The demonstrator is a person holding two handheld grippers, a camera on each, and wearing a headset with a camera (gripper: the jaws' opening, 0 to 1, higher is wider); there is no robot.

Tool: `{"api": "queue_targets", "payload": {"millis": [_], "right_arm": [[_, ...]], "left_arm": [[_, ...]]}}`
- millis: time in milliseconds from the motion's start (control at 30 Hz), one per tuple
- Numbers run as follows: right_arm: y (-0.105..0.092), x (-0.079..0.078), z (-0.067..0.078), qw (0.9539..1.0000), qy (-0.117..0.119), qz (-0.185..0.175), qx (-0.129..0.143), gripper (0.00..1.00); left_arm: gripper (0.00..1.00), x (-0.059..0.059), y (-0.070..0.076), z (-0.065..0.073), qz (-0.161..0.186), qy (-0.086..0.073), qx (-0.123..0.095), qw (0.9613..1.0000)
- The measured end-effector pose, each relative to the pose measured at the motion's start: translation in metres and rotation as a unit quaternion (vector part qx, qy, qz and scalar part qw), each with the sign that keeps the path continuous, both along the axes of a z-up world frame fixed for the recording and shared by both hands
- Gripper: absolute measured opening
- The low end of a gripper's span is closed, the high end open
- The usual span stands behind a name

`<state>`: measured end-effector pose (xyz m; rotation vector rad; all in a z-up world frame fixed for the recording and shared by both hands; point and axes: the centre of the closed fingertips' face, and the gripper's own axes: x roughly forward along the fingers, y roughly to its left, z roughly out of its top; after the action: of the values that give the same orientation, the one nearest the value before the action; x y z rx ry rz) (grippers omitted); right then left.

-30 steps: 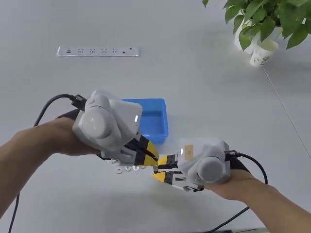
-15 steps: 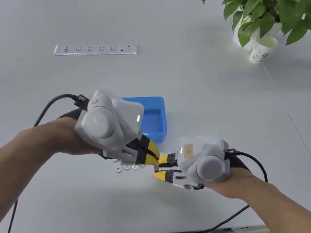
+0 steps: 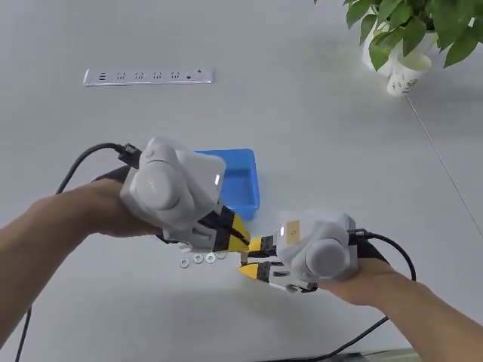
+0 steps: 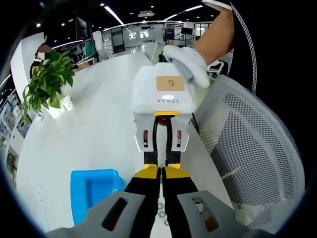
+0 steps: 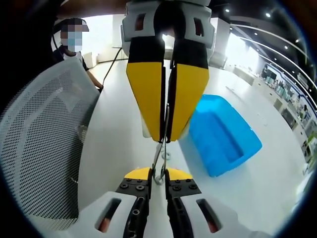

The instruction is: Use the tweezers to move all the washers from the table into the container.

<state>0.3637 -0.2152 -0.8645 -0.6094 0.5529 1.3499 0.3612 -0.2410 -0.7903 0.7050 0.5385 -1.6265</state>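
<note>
Thin metal tweezers (image 5: 161, 148) run between the two grippers, which meet tip to tip near the table's front edge. My left gripper (image 3: 240, 240) is shut on the tweezers' upper part; in the right gripper view its yellow jaws (image 5: 165, 136) come down from the top. My right gripper (image 3: 247, 264) has its jaws closed around the tweezers' lower end (image 5: 158, 174). Several small washers (image 3: 198, 259) lie in a row on the table just left of the jaws. The blue container (image 3: 243, 188) sits right behind the grippers, partly hidden by the left gripper's body.
A white power strip (image 3: 149, 76) lies at the far left of the table. A potted plant (image 3: 407, 38) stands at the back right. Cables (image 3: 79, 162) trail from both grippers. A white mesh chair (image 4: 247, 148) is beside the table edge.
The head camera has shifted slightly. The left gripper has edged a little to the right; both grippers stay tip to tip over the washers.
</note>
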Motion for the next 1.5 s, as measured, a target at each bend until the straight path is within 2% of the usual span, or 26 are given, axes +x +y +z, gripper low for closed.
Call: {"api": "queue_targets", "payload": {"millis": [433, 1267, 1500], "right_arm": [[0.0009, 0.0011, 0.0035, 0.9998, 0.009, -0.013, 0.011, 0.12], [0.0004, 0.0017, 0.0013, 0.9996, 0.019, -0.018, 0.009, 0.11], [-0.0004, 0.0026, 0.0007, 0.9995, 0.020, -0.023, 0.005, 0.10]], "left_arm": [[0.04, 0.0011, -0.0018, 0.0001, -0.003, 0.003, 0.002, 1.0000], [0.04, -0.0002, -0.0034, -0.0004, -0.007, 0.012, 0.007, 0.9999], [0.04, 0.0013, -0.0050, -0.0015, -0.007, 0.011, 0.008, 0.9999]]}}
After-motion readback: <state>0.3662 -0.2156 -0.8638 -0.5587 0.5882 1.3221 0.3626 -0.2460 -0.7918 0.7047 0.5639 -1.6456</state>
